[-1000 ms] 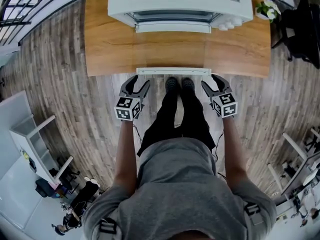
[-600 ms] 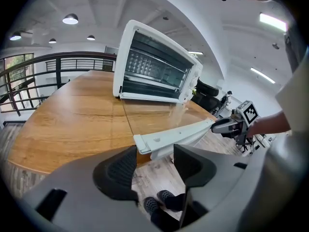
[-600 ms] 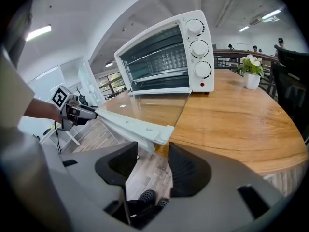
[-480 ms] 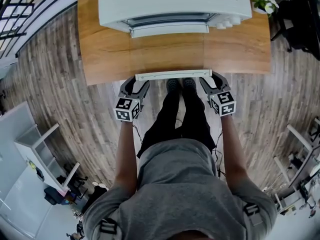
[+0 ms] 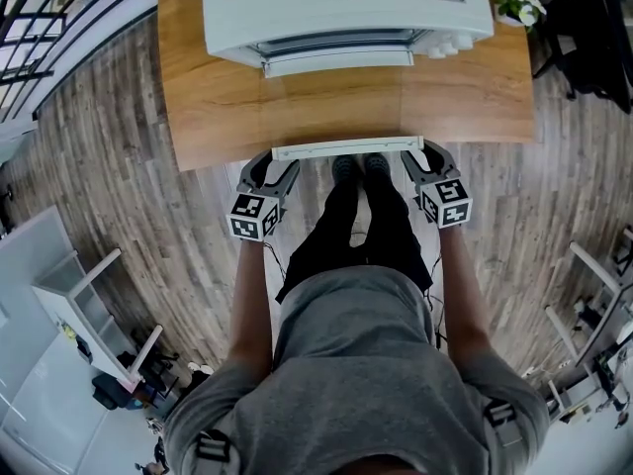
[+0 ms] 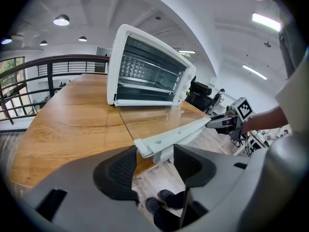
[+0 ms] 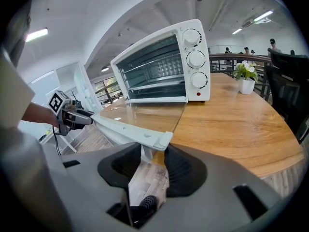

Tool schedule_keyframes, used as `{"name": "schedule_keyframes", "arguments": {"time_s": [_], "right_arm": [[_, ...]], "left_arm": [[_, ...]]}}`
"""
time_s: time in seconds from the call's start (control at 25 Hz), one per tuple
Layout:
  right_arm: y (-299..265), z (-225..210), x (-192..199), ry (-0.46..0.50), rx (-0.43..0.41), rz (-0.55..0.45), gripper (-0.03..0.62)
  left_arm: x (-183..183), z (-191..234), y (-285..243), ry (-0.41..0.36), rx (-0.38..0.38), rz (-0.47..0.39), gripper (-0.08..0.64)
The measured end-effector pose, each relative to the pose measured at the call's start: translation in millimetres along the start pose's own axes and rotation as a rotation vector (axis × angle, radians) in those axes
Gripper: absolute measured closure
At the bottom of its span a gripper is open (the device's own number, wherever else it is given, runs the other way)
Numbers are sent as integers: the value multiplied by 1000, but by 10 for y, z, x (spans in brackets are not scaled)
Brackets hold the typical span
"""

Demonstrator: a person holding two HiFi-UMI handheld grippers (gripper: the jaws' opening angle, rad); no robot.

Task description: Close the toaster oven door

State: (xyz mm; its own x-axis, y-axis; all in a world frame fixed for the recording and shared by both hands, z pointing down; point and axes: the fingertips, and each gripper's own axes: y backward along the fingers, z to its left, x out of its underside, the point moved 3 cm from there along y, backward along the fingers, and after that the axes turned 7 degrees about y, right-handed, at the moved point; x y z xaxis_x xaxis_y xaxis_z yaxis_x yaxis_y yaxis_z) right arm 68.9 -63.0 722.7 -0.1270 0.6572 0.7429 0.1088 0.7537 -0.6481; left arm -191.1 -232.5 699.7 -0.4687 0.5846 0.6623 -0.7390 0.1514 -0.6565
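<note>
- The toaster oven [image 5: 346,8] sits at the far side of the wooden table [image 5: 218,97], with its three knobs [image 7: 195,59] at my right.
- Its door [image 7: 145,112] is not shut. It hangs open and lies out flat towards me, glass face up, with its white handle bar [image 5: 344,149] over the table's near edge.
- My left gripper [image 5: 269,161] is at the left end of that bar. Its fingers are spread, and the bar's end and its short post stand between them.
- In the left gripper view the post looks close against my right-hand finger [image 6: 190,166]. The angle is poor, so I can't swear it touches. On the other side I see a gap.
- My right gripper [image 5: 427,156] is at the bar's right end. Its fingers are closing in, with the post between them.
- In the right gripper view there is floor showing between the post and the pad [image 7: 176,166], so they are not pinching yet.
- Both my grippers sit level with each other, well apart, one at each corner of the door.
- A small potted plant [image 7: 246,74] stands on the table to the right of the oven.
</note>
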Motion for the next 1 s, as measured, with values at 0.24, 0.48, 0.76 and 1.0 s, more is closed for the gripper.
{"name": "schedule_keyframes", "arguments": {"time_s": [0.24, 0.48, 0.76, 1.0], "right_arm": [[121, 13, -188, -10, 12, -39, 450], [225, 62, -378, -45, 17, -76, 487], [312, 73, -513, -74, 37, -88, 502], [370, 60, -626, -117, 45, -106, 502]], "left_arm": [[-164, -38, 115, -29, 6, -32, 321], [-339, -58, 182, -18, 8, -71, 346], [-460, -109, 265, -13, 0, -92, 392], [-577, -157, 282, -17, 39, -109, 411]]}}
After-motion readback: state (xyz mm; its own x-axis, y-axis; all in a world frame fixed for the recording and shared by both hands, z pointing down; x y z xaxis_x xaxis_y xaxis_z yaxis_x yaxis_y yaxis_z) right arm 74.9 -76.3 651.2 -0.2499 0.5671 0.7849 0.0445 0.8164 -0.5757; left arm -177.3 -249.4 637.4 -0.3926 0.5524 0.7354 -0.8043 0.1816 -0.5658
